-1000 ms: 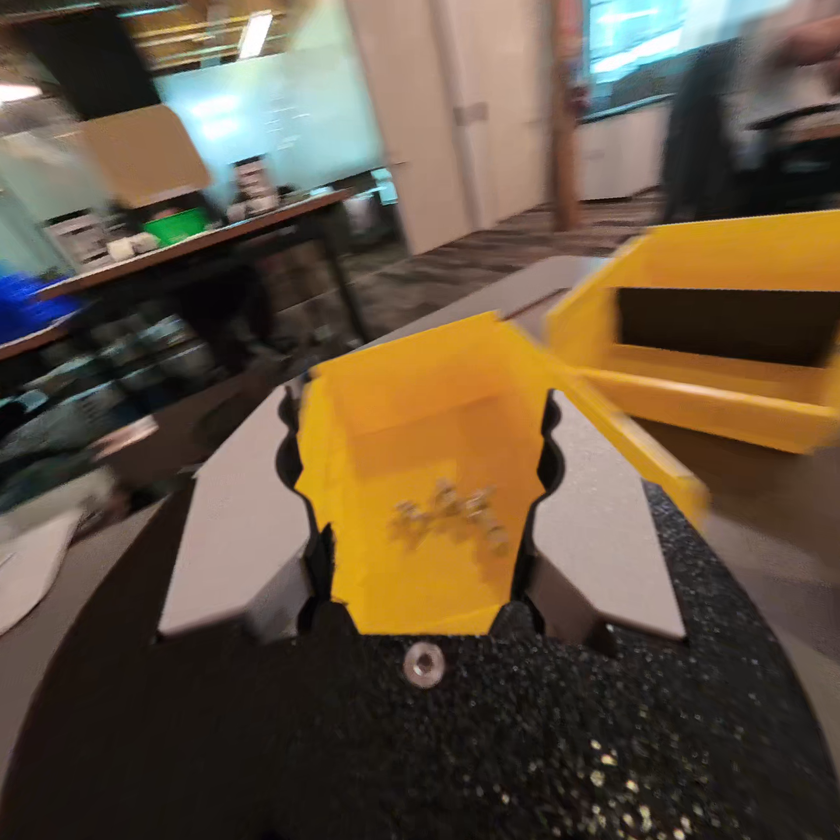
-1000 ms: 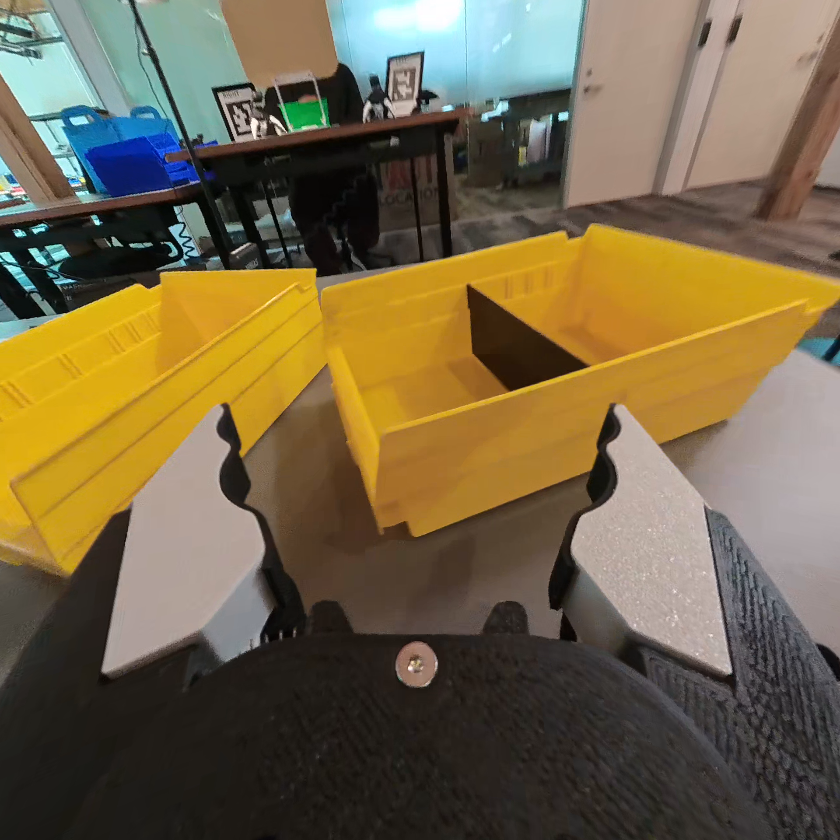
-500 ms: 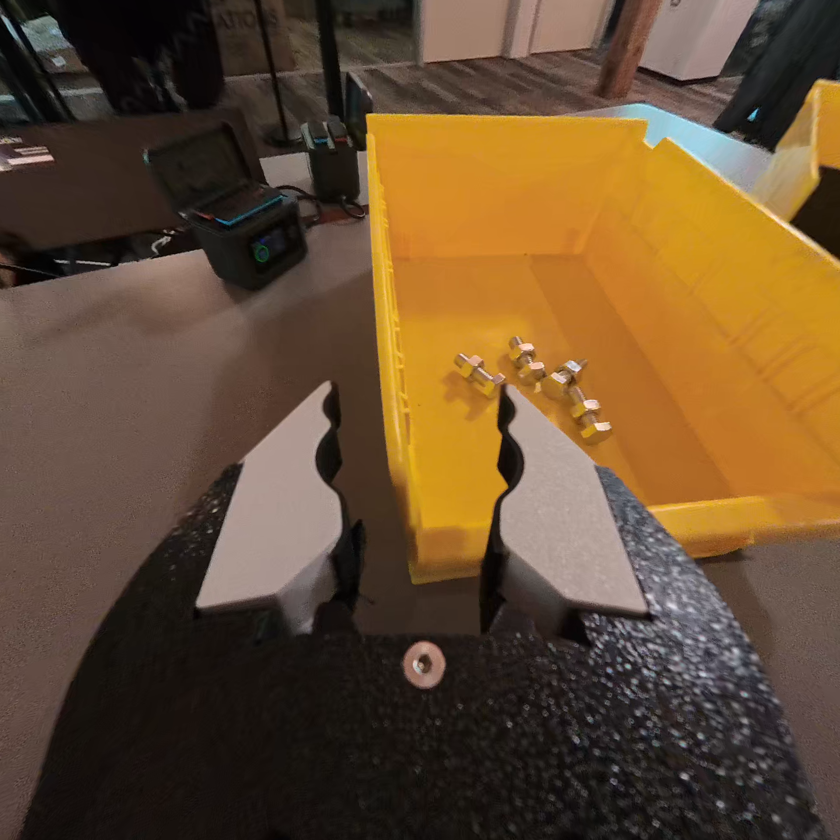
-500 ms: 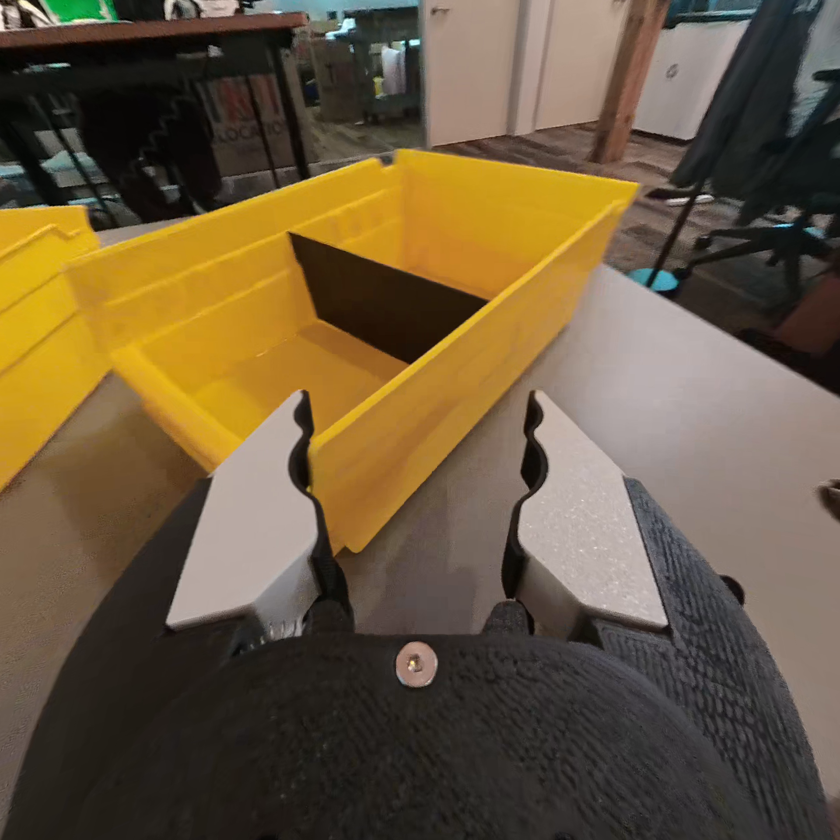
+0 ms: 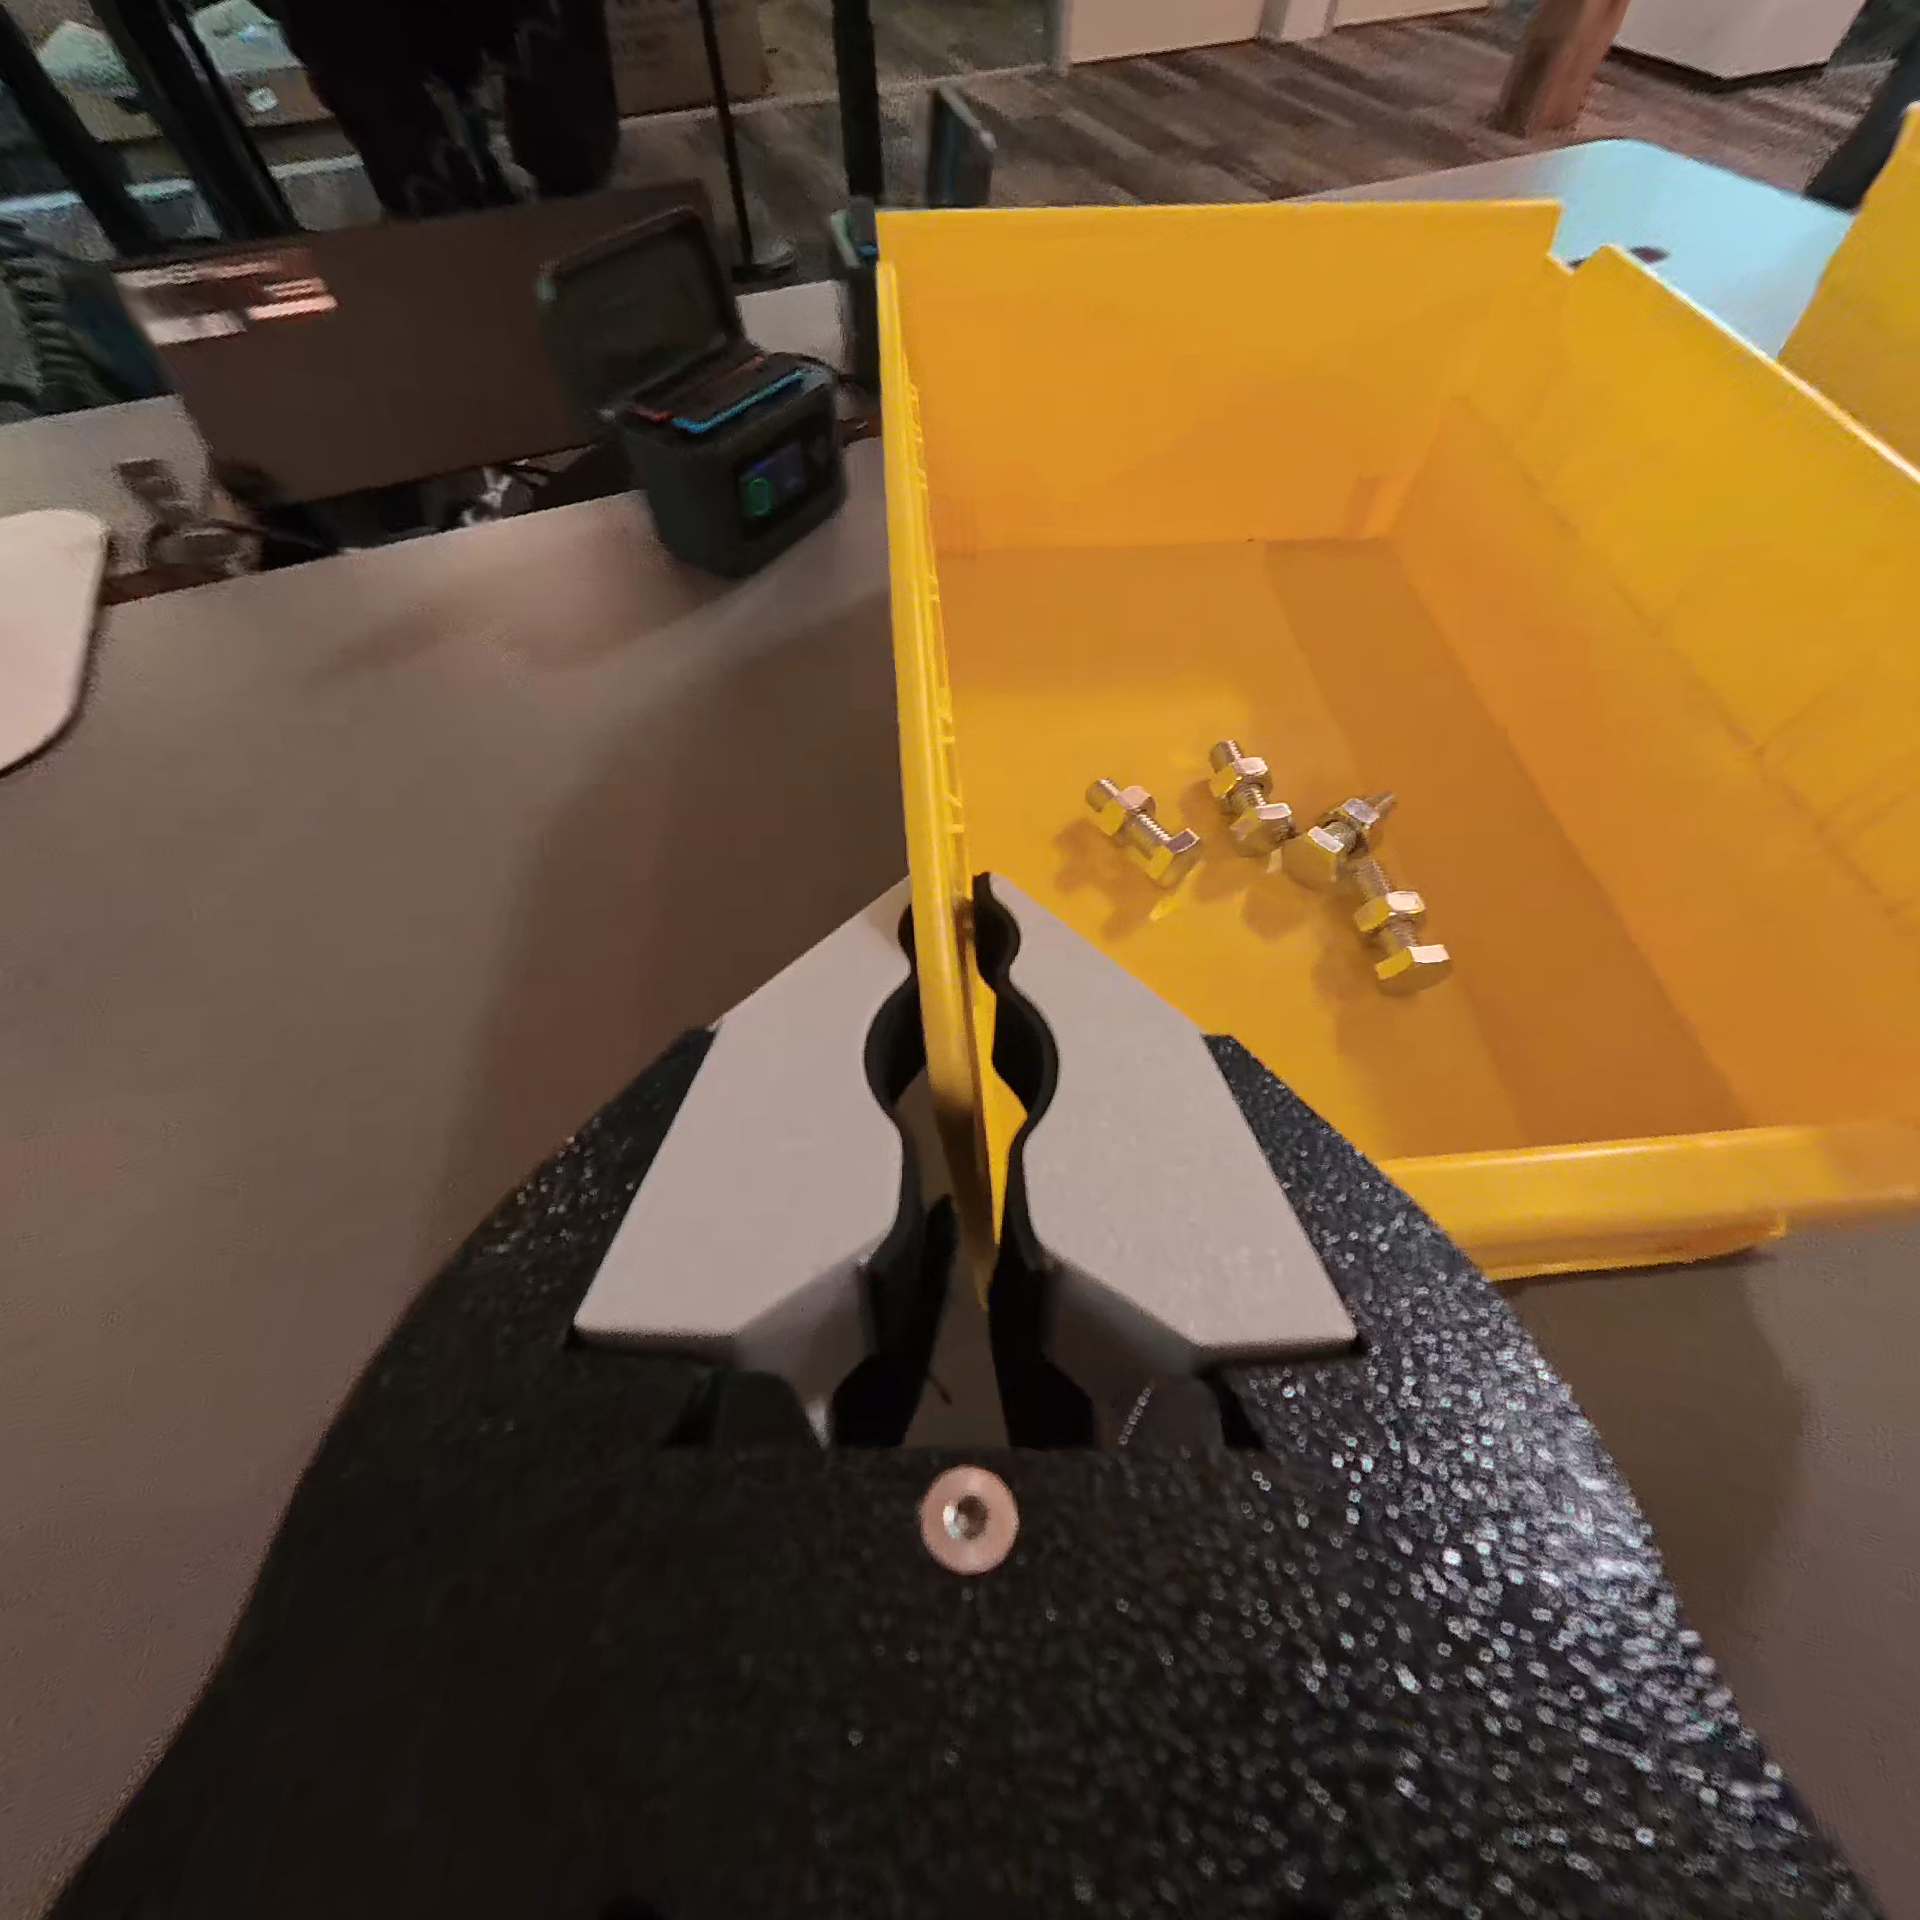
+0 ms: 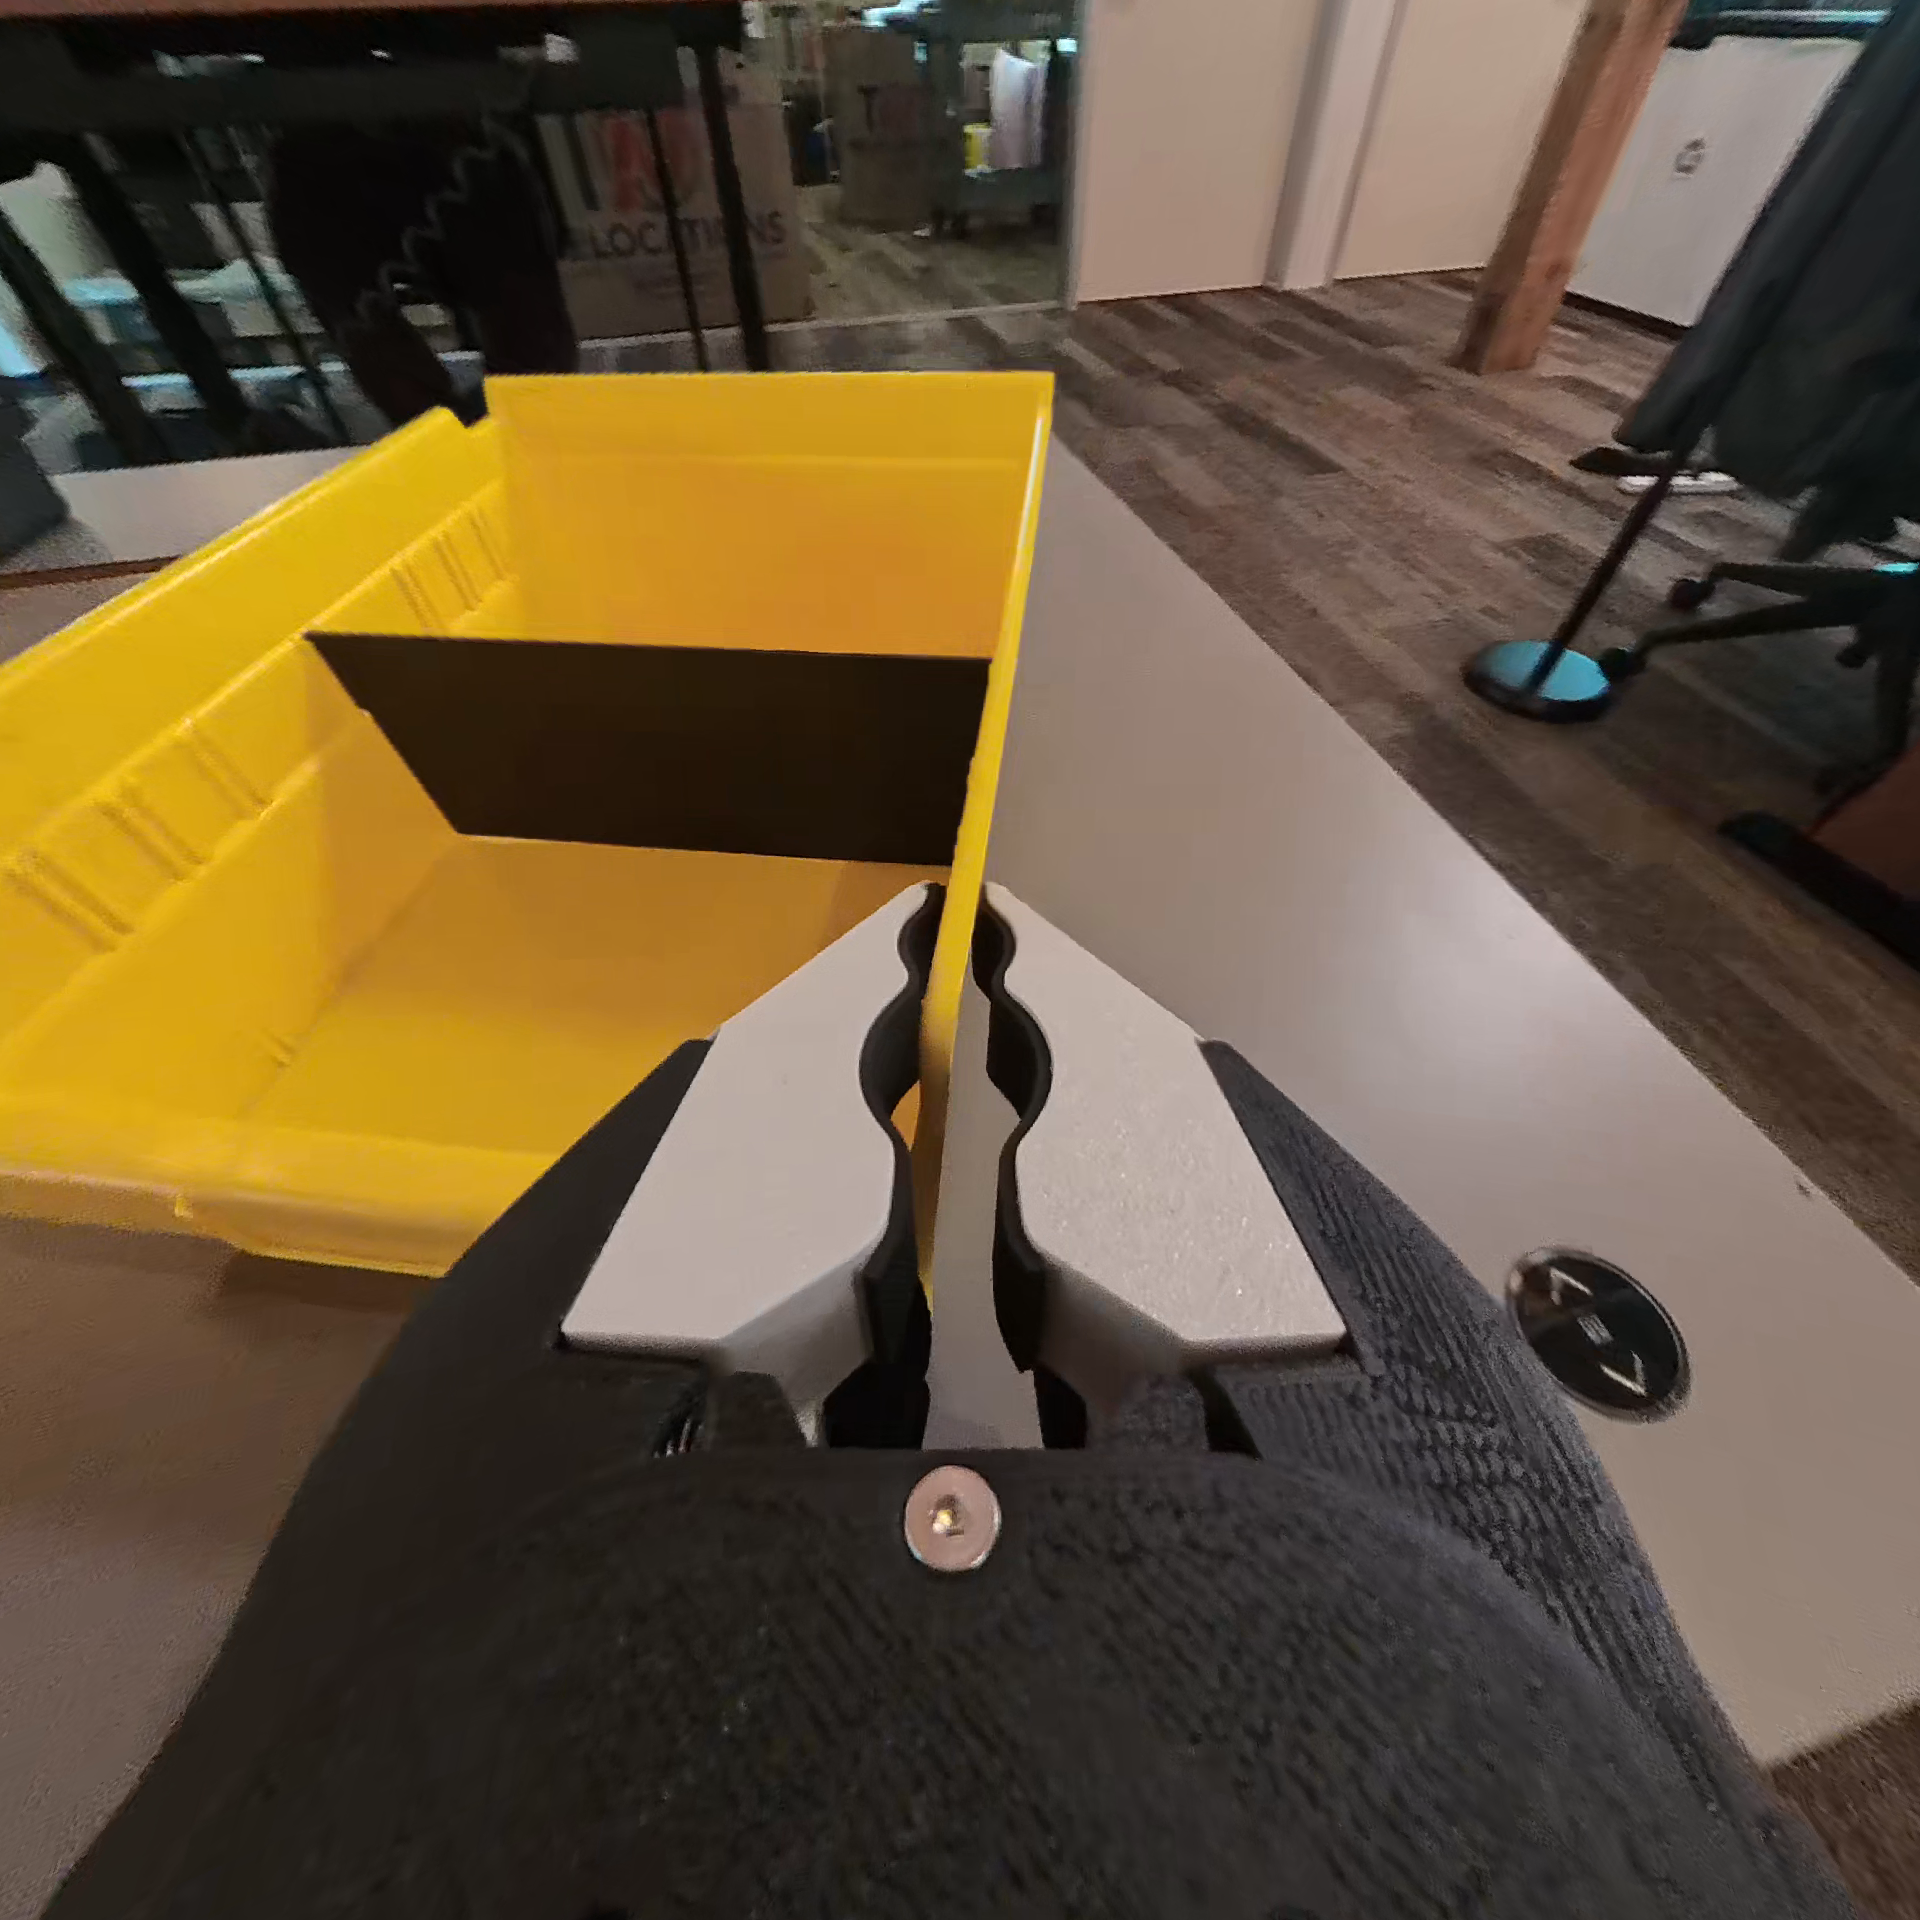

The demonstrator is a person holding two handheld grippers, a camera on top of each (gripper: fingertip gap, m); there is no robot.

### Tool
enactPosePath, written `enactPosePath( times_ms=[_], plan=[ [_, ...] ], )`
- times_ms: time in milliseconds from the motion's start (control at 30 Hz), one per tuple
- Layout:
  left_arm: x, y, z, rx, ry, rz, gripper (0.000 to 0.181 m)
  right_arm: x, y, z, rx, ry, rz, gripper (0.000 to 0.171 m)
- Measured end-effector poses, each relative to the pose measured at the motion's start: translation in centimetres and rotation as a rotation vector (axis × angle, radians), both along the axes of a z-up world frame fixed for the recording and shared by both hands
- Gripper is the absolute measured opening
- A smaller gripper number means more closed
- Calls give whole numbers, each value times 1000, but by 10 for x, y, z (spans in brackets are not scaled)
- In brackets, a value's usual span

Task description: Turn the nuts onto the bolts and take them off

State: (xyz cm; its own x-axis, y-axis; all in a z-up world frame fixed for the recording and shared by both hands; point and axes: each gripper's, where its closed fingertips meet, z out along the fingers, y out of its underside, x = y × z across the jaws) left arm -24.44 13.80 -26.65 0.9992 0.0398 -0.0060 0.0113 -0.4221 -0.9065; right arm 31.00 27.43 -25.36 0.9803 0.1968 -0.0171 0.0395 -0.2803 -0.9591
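In the left wrist view a yellow bin (image 5: 1195,395) holds several steel bolts with nuts on them (image 5: 1262,857), lying on its floor near the left wall. My left gripper (image 5: 943,894) is shut on that bin's left wall near the front corner. In the right wrist view a second yellow bin (image 6: 758,499) with a black divider (image 6: 665,748) stands on the table; both of its compartments look bare. My right gripper (image 6: 958,899) is shut on this bin's right wall, in front of the divider.
A grey table (image 5: 416,831) bears both bins. A small black case with a lit screen (image 5: 727,468) sits behind the left bin. A round metal grommet (image 6: 1600,1335) is set in the table right of my right gripper. The table edge (image 6: 1455,790) runs along the right. My right fingertips sit around 55 cm from my left ones. My right tips are roughly 15 cm from the round metal grommet (image 6: 1600,1335).
Both grippers have closed from open: the left onto the left bin's left wall, the right onto the divided bin's right wall. Both moved forward over the walls.
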Motion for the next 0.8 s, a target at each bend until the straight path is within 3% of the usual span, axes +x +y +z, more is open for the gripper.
enactPosePath(
  times_ms=[300, 567, 600, 667, 700, 800],
  plan=[
    [-100, -104, 3, -18, 27, 199, 3, -20, 29, 2, -9, -13, 115, 2],
    [-189, -200, 1, -18, 24, 362, 2, -24, 31, -1, -9, -11, 137, 3],
    [-197, -207, 1, -19, 25, 367, 3, -24, 29, 0, -1, -16, 140, 6],
    [-208, -214, 1, -27, 35, 362, 4, -17, 22, 14, 59, -24, 95, 41],
    [-212, -217, 2, -35, 39, 367, 14, -14, 16, 30, 126, -28, 68, 50],
    [-209, -221, 34, 49, 92, 403, 47, -35, -12, 97, 411, -73, 96, 54]
  ],
)
